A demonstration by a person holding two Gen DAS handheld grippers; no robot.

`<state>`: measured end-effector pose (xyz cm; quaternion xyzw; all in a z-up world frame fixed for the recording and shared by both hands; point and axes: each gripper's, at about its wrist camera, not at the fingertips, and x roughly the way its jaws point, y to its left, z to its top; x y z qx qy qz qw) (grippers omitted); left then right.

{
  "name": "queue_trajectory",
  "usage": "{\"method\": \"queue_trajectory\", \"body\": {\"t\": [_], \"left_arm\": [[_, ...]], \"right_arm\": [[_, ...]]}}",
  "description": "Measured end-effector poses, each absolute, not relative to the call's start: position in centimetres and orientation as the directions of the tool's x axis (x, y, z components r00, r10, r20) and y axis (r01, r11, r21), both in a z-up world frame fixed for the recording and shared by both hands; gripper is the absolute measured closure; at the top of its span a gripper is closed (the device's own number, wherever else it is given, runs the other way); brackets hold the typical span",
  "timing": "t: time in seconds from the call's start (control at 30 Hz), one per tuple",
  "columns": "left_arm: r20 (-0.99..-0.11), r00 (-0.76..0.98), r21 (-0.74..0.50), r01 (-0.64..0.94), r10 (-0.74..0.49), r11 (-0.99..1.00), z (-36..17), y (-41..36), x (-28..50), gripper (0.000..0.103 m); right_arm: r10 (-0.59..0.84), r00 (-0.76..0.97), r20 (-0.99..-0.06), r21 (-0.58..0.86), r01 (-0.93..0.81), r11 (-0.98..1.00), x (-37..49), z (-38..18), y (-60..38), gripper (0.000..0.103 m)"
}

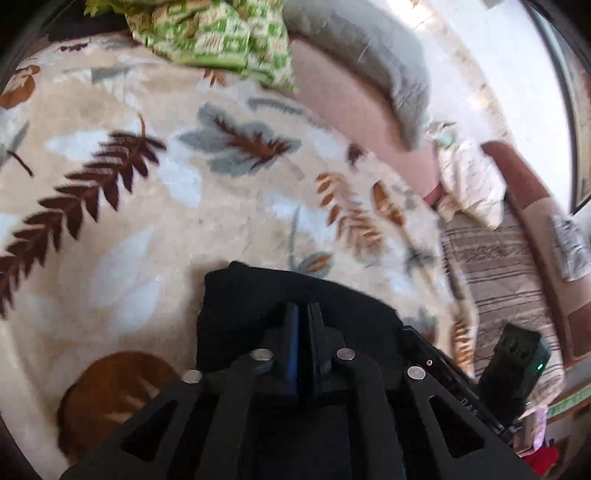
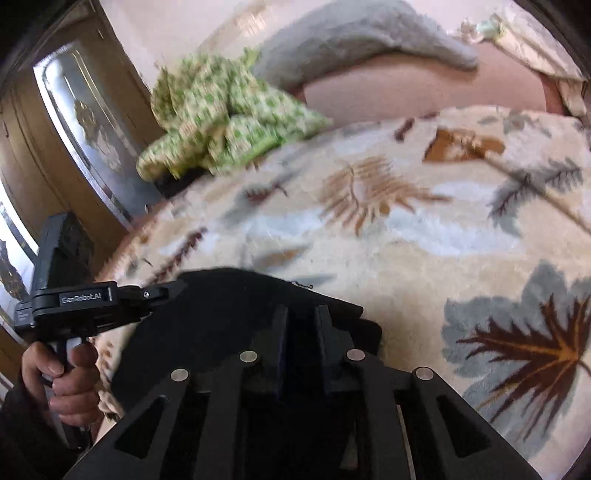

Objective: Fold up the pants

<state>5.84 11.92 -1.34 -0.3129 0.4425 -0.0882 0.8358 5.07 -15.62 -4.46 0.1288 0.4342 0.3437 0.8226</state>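
Note:
The black pants (image 1: 251, 302) are held up over a cream blanket with leaf prints (image 1: 147, 206). My left gripper (image 1: 303, 314) is shut on the black pants, with cloth bunched around its fingers. My right gripper (image 2: 302, 317) is shut on the black pants (image 2: 229, 306) too, fingers close together with dark cloth between them. The left gripper (image 2: 162, 291) also shows at the left of the right wrist view, pinching the pants' edge, with a hand on its handle. The right gripper's body shows at the right of the left wrist view. Most of the pants hang hidden below the grippers.
A crumpled green-and-white checked cloth (image 1: 218, 33) (image 2: 218, 110) lies at the blanket's far edge. A grey fleece (image 1: 373, 59) lies over a pink cushion (image 1: 351, 110). A striped rug (image 1: 498, 266) and a brown sofa edge are to the right. A wooden cabinet with mirror (image 2: 74, 122) stands left.

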Motion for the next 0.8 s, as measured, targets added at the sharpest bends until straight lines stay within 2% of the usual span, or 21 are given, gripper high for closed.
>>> {"method": "queue_trajectory", "body": {"t": [0.03,0.1,0.17,0.23,0.27,0.3,0.4,0.43,0.5,0.53,0.57,0.63,0.8], "left_arm": [[-0.664,0.612,-0.610,-0.109,-0.431,0.785,-0.5,12.2,4.9,0.092],[-0.616,0.624,-0.631,-0.025,-0.481,0.775,0.9,11.4,2.6,0.092],[-0.617,0.589,-0.618,0.047,-0.522,0.785,0.9,9.8,0.8,0.092],[-0.669,0.532,-0.582,0.059,-0.519,0.811,-0.5,8.3,0.4,0.091],[-0.732,0.480,-0.535,0.036,-0.484,0.844,-2.1,7.6,0.7,0.092],[-0.752,0.461,-0.523,0.018,-0.471,0.852,-3.6,7.2,1.0,0.093],[-0.704,0.493,-0.592,-0.012,-0.511,0.806,-2.7,8.5,0.8,0.094],[-0.692,0.504,-0.605,-0.015,-0.517,0.796,-2.1,9.1,0.4,0.091],[-0.665,0.561,-0.599,-0.008,-0.493,0.801,-0.5,10.5,-0.4,0.087],[-0.644,0.590,-0.608,-0.008,-0.487,0.794,0.0,11.4,-0.7,0.078],[-0.624,0.628,-0.616,-0.031,-0.464,0.787,0.3,12.6,-1.1,0.061],[-0.616,0.665,-0.636,-0.104,-0.422,0.765,-0.5,14.6,-2.0,0.050],[-0.659,0.599,-0.695,-0.252,-0.456,0.673,-5.9,17.0,-2.0,0.050]], "right_arm": [[0.686,0.411,-0.600,0.505,-0.471,0.723,4.5,-3.7,-16.1,0.084],[0.722,0.435,-0.538,0.497,-0.528,0.689,2.7,-1.8,-16.8,0.084],[0.770,0.396,-0.500,0.526,-0.568,0.633,0.7,-0.6,-17.1,0.084],[0.730,0.336,-0.595,0.493,-0.564,0.662,-0.8,-1.7,-16.2,0.083],[0.685,0.281,-0.672,0.485,-0.532,0.694,-0.8,-3.2,-15.6,0.082],[0.679,0.249,-0.690,0.505,-0.506,0.699,-0.7,-4.1,-15.5,0.082],[0.723,0.255,-0.642,0.567,-0.477,0.671,-0.3,-3.4,-16.7,0.083],[0.744,0.295,-0.600,0.592,-0.462,0.660,-0.4,-2.9,-17.8,0.079],[0.743,0.392,-0.542,0.634,-0.389,0.668,-0.2,-2.7,-20.1,0.049],[0.737,0.437,-0.516,0.669,-0.333,0.665,0.0,-2.8,-21.4,0.027],[0.731,0.468,-0.496,0.700,-0.283,0.656,0.2,-3.2,-22.4,0.024],[0.748,0.445,-0.492,0.754,-0.212,0.622,1.2,-4.6,-23.1,0.024],[0.823,0.300,-0.482,0.821,-0.173,0.544,2.5,-7.4,-21.1,0.032]]}}
